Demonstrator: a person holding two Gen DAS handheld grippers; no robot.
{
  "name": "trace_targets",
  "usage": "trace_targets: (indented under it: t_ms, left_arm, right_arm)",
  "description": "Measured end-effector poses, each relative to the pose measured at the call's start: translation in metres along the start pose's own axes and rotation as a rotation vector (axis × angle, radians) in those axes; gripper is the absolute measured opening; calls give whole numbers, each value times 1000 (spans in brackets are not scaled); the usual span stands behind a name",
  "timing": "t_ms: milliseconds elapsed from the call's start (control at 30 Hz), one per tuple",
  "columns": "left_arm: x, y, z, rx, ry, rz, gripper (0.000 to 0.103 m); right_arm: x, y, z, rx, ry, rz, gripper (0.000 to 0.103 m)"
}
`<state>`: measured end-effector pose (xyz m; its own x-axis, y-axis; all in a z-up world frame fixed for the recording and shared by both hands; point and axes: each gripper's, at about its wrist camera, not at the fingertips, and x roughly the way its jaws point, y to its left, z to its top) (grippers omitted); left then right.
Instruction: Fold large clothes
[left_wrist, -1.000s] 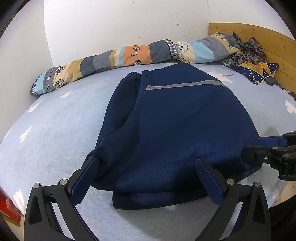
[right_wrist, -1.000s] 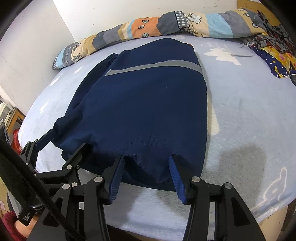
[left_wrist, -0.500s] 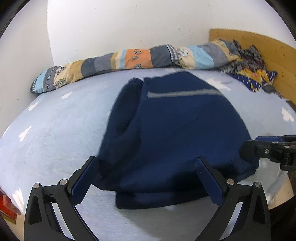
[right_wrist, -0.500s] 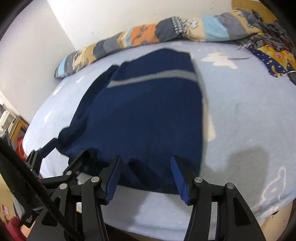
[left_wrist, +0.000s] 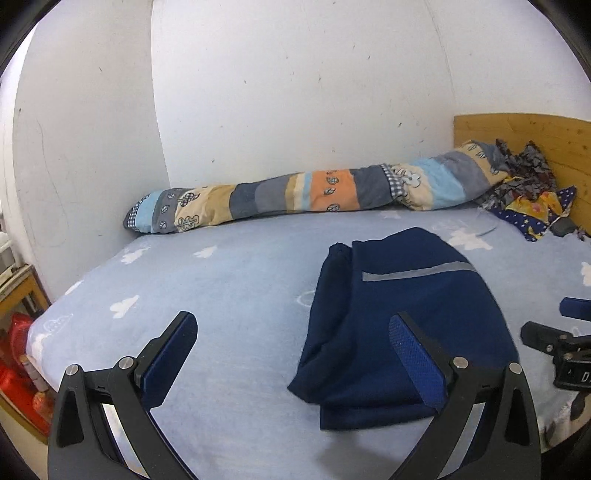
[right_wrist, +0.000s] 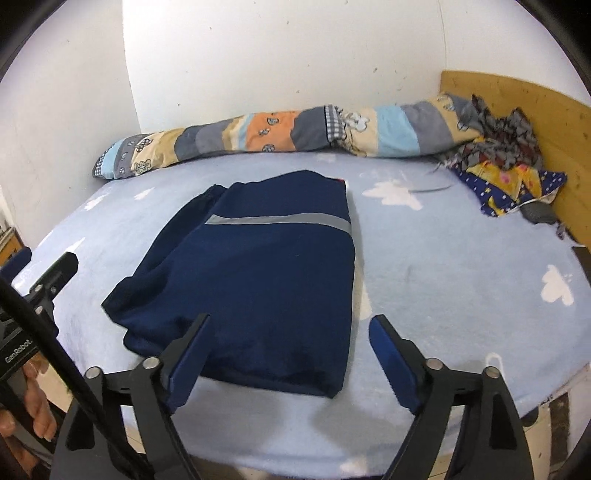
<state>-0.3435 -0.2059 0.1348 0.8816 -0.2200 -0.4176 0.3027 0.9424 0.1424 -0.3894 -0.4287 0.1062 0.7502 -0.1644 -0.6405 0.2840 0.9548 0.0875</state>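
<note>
A folded navy garment (right_wrist: 266, 273) with a grey reflective stripe (right_wrist: 280, 220) lies flat on the light blue bed sheet (right_wrist: 461, 266). In the left wrist view the same navy garment (left_wrist: 399, 325) sits right of centre. My left gripper (left_wrist: 291, 347) hangs open above the sheet, its right finger over the garment's near edge, nothing held. My right gripper (right_wrist: 290, 345) is above the garment's near edge; its jaws are opening and clear of the cloth. The left gripper (right_wrist: 33, 273) shows at the left of the right wrist view, the right gripper (left_wrist: 561, 332) at the right of the left wrist view.
A long patchwork bolster (left_wrist: 314, 192) lies along the white wall. Crumpled patterned clothes (right_wrist: 506, 162) are heaped by the wooden headboard (right_wrist: 517, 99). A red object (left_wrist: 18, 365) and a wooden shelf sit off the bed's left side. A hand (right_wrist: 37, 413) holds the left gripper.
Both grippers lifted and drew back from the garment's near edge, so the wall fills more of each view. The right jaws spread wider and released the cloth. The garment stays folded on the sheet.
</note>
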Motion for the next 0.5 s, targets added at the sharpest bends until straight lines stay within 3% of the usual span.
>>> trace_targets:
  t_ms: [133,300,500]
  left_arm:
    - [0,1,-7,-35,54,-46,103]
    - [18,-5,-2,-1,154,12,103]
    - [16,-7,-1,9,150,43,103]
  right_arm:
    - [-4,10,-11,-19,12,21,91]
    - [-2,15,-10,-40,16,9,91]
    - [-1,13,-11,-36,22,17,91]
